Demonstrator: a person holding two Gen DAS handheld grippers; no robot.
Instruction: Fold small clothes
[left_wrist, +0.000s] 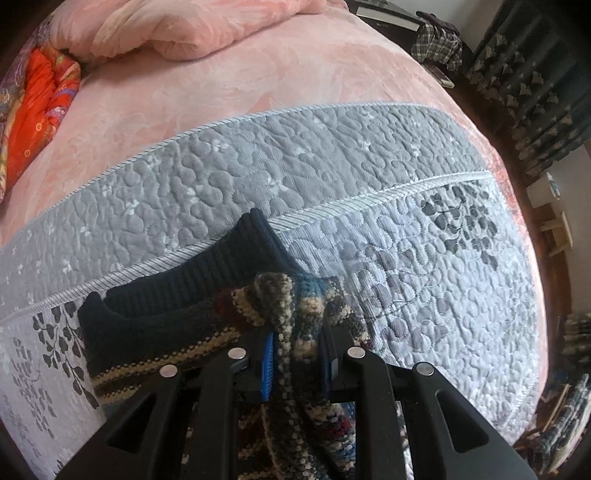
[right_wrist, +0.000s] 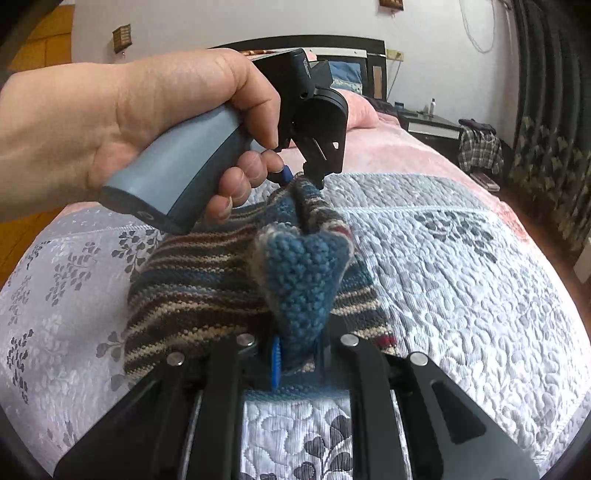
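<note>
Two grippers each pinch the same striped knit garment (right_wrist: 207, 280), which lies at the lower centre of both frames on a grey quilted bedspread (left_wrist: 332, 177) covering the bed. In the left wrist view, the left gripper (left_wrist: 297, 363) is clamped on a bunched fold of the knit, and the garment's dark ribbed cuff (left_wrist: 207, 273) stretches toward the left of the frame. In the right wrist view, the right gripper (right_wrist: 297, 360) is closed on a blue knitted corner raised off the quilt. A hand (right_wrist: 140, 122) at the upper left of that frame grasps the grey handle of the left gripper (right_wrist: 301, 181), whose tips bite the garment's far edge. A pink blanket (left_wrist: 192, 33) lies heaped at the top.
</note>
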